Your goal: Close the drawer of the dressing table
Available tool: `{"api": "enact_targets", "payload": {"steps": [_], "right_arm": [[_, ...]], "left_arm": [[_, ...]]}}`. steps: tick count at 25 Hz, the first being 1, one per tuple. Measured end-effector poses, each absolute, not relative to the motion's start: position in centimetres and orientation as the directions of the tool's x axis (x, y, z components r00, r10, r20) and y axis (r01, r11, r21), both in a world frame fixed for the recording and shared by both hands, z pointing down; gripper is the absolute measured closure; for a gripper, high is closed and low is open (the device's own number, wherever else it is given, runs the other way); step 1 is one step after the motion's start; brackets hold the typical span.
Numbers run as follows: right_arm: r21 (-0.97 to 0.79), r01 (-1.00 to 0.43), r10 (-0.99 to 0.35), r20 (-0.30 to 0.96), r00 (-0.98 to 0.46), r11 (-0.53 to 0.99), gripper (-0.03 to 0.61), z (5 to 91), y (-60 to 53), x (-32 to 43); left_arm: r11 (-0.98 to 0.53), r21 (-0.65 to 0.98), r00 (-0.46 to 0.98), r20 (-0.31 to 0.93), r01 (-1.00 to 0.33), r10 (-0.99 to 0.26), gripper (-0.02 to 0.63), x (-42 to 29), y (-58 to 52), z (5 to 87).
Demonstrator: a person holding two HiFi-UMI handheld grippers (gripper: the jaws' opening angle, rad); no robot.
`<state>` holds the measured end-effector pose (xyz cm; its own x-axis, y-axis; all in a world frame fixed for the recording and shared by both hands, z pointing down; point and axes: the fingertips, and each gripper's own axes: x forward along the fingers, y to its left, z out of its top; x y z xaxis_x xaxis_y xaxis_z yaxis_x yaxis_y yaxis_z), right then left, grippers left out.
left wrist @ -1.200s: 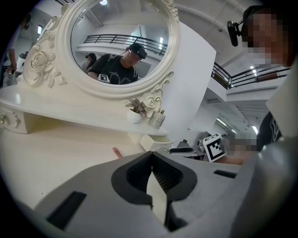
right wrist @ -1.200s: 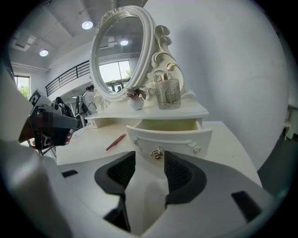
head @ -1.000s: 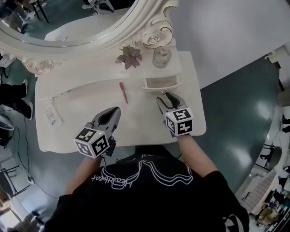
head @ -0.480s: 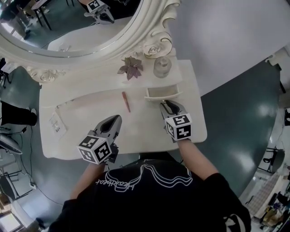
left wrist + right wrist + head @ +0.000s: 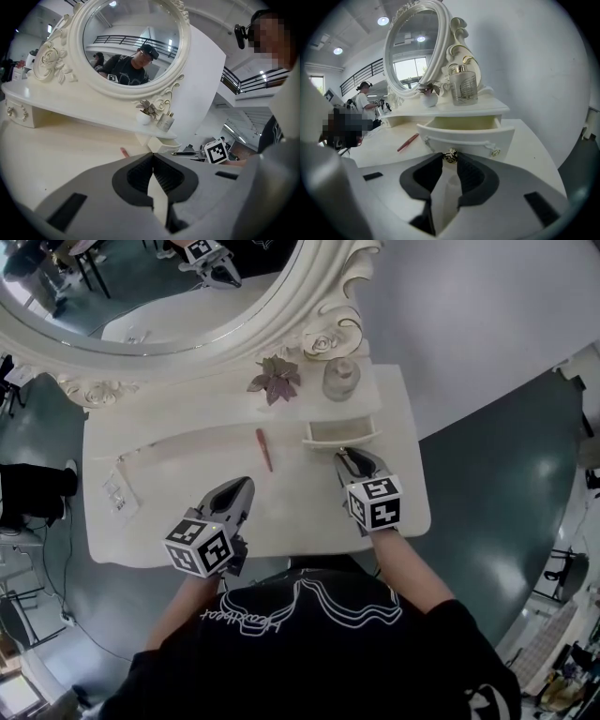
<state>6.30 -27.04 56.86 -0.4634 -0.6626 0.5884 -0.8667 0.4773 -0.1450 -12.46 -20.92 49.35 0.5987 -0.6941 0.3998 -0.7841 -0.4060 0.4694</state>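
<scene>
Drawer (image 5: 465, 136) open, knob (image 5: 450, 155) in right gripper (image 5: 450, 159)

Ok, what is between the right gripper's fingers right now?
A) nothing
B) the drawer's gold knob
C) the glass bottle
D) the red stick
B: in the right gripper view, the right gripper has its fingers closed on the gold knob at the front of the open drawer. The red stick lies apart on the tabletop and the glass bottle stands above the drawer.
</scene>
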Motion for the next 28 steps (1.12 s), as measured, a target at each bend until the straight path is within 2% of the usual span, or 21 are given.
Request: {"api": "enact_targets", "payload": {"steps": [28], "right_arm": [[-0.178, -0.864, -0.649, 0.592, -0.477, 0.472, 0.479, 56.7, -29.6, 5.9]], "left_arm": [[-0.362, 0.490, 0.574, 0.402, -0.793, -0.714, 0.609, -13.4, -22.0, 49.4]]}}
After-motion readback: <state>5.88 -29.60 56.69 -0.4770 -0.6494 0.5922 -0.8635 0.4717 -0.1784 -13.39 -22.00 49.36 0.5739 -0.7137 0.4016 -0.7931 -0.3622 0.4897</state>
